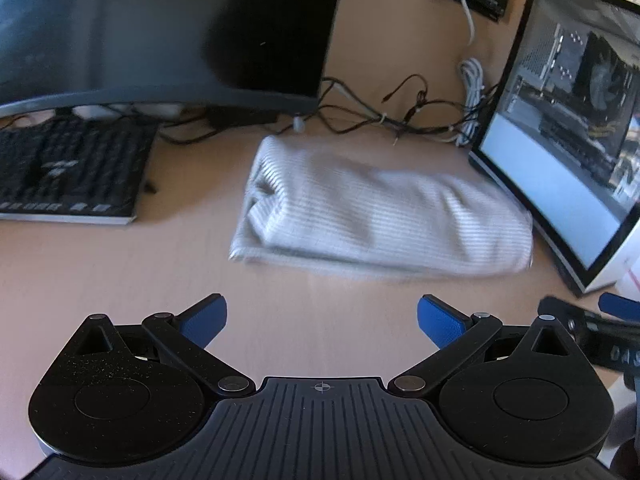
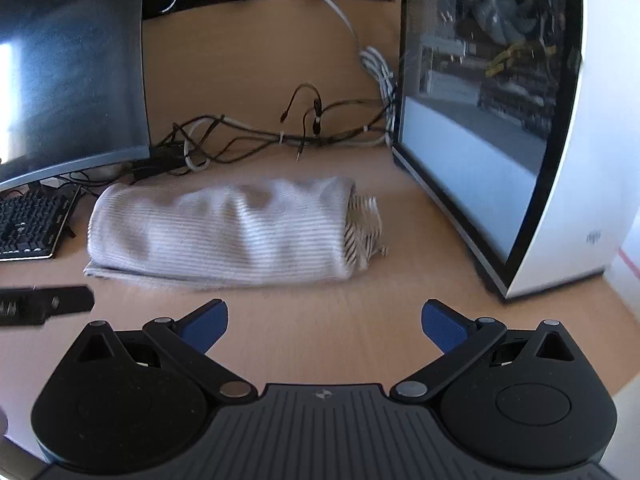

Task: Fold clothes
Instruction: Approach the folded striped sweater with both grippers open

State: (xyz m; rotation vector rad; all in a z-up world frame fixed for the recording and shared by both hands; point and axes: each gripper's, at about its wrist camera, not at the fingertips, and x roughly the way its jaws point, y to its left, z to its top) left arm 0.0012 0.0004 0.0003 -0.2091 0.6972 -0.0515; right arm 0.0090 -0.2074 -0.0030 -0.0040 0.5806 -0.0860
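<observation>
Your left claw (image 1: 322, 320) and right claw (image 2: 325, 322) gape wide, empty; the shirt (image 2: 224, 232) lies folded (slightly blurred) on the desk (image 2: 320, 320).

1. Folded striped garment (image 1: 384, 216) smeared by motion blur in both views; weave and inner layers unreadable.
2. Monitor (image 1: 160, 28) cut off by top and left edges, hiding the far end of the keyboard (image 1: 68, 172); key legends too blurred to read.
3. Computer case (image 2: 500, 120) cropped at top and right; parts behind its glass indistinct.
4. Right gripper (image 1: 600, 328) only partly in frame at the left wrist view's right edge, lettering illegible.
</observation>
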